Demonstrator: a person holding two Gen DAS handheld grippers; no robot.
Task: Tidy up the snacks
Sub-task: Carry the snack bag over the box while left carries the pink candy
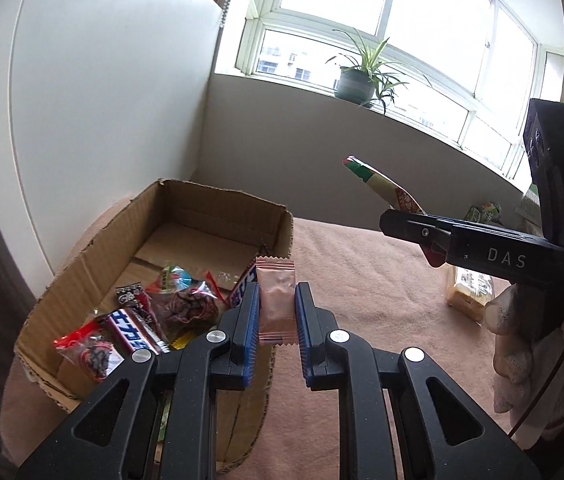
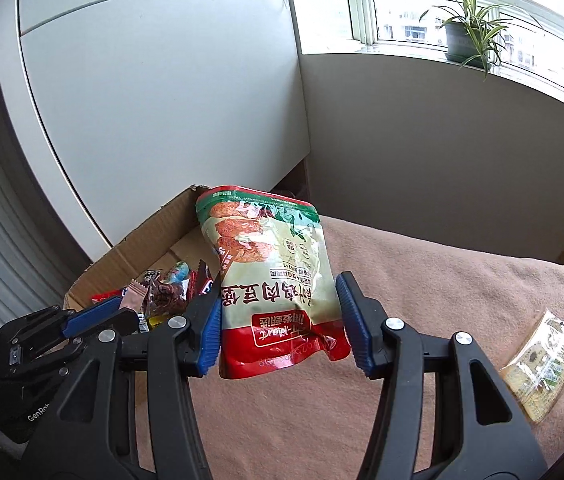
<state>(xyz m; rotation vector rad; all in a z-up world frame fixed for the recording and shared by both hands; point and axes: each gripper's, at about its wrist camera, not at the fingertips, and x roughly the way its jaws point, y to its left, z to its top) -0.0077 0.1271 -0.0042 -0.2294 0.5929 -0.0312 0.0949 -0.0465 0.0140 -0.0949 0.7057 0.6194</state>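
A pinkish blanket (image 2: 421,300) covers the surface below a window sill bearing a potted plant (image 1: 357,84). The cardboard box (image 1: 202,208) sits at the blanket's left edge against a white cabinet (image 2: 162,100), with several wrapped snacks (image 1: 154,312) inside. The left gripper (image 1: 278,308) has its 2 pads narrowly closed on a small pink sachet (image 1: 276,300), held over the box's near right corner. The right gripper (image 2: 280,320), right of the box, pinches a red-and-cream snack pouch (image 2: 274,280) upright between its fingers. A clear packet (image 2: 537,364) lies on the blanket, well right of the box.
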